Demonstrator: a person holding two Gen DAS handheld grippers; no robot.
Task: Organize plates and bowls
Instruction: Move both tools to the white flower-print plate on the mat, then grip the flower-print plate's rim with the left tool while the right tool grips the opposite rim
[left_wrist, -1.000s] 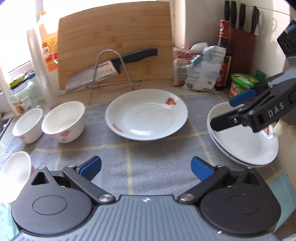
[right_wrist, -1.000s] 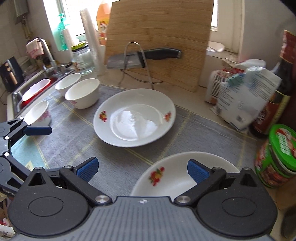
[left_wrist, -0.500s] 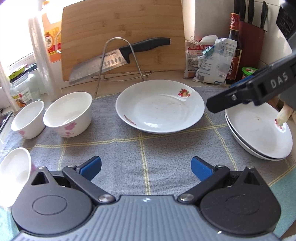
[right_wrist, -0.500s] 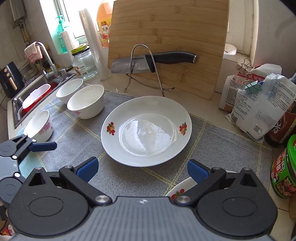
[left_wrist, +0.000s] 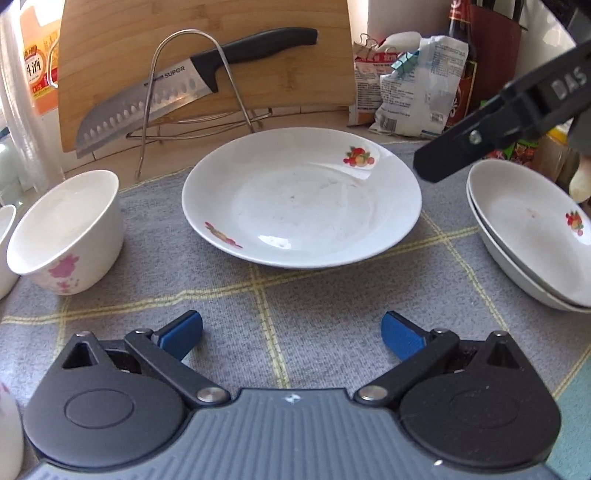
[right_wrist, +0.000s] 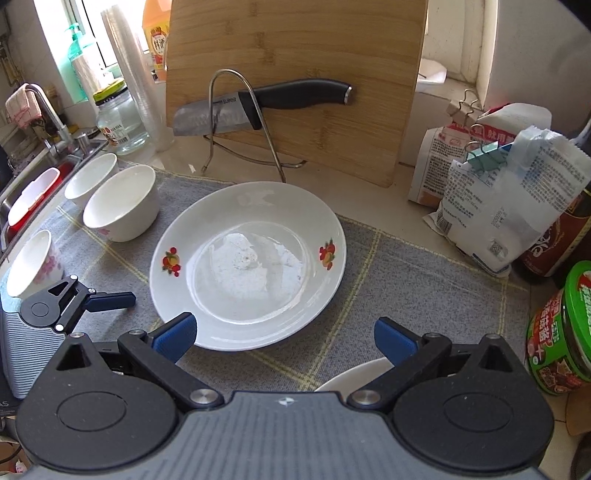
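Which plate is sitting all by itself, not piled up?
The middle plate lies alone on the grey mat; the stacked plates at the right sit one inside another.

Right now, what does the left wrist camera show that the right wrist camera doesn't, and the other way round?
Only the left wrist view shows the stacked plates whole. Only the right wrist view shows the sink, the faucet and the green-lidded tub. Both show the single plate, the bowl, the knife, the cutting board, and both grippers open.
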